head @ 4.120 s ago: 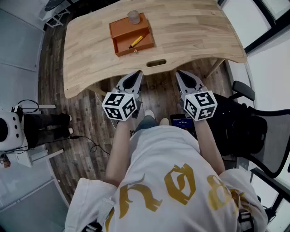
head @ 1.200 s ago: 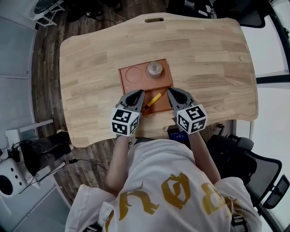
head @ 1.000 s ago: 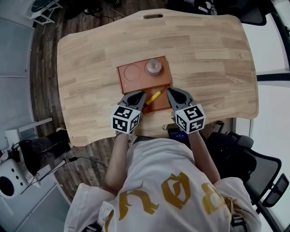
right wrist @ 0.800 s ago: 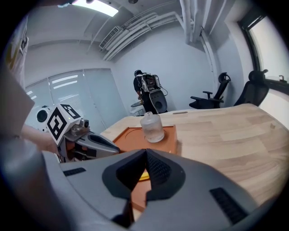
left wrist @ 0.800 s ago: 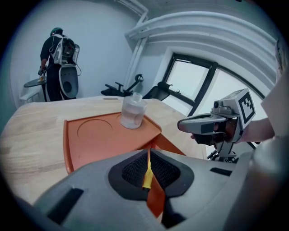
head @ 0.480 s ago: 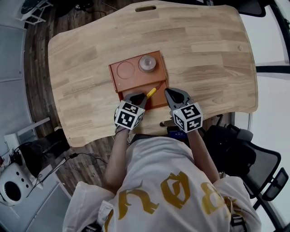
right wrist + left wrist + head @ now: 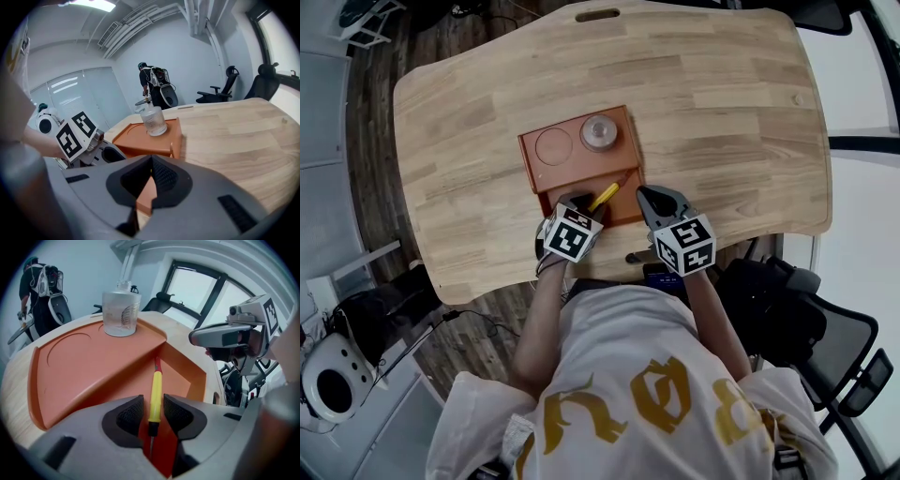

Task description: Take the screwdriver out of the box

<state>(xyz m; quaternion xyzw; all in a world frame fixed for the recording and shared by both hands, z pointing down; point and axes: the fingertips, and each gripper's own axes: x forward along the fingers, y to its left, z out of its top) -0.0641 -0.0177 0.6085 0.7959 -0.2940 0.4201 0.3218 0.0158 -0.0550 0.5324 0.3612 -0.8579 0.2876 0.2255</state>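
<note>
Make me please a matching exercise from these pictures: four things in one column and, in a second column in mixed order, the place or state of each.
1. screwdriver
2. clear jar
3. left gripper
4. right gripper

A. jaws apart, one on each side of the screwdriver
B. lies in the deep compartment of the box
C. jaws together, nothing between them
D. stands on the raised shelf of the box

Pairs: 1-B, 2-D, 3-A, 4-C.
The left gripper's jaws have just been opening, with the screwdriver between them.
</note>
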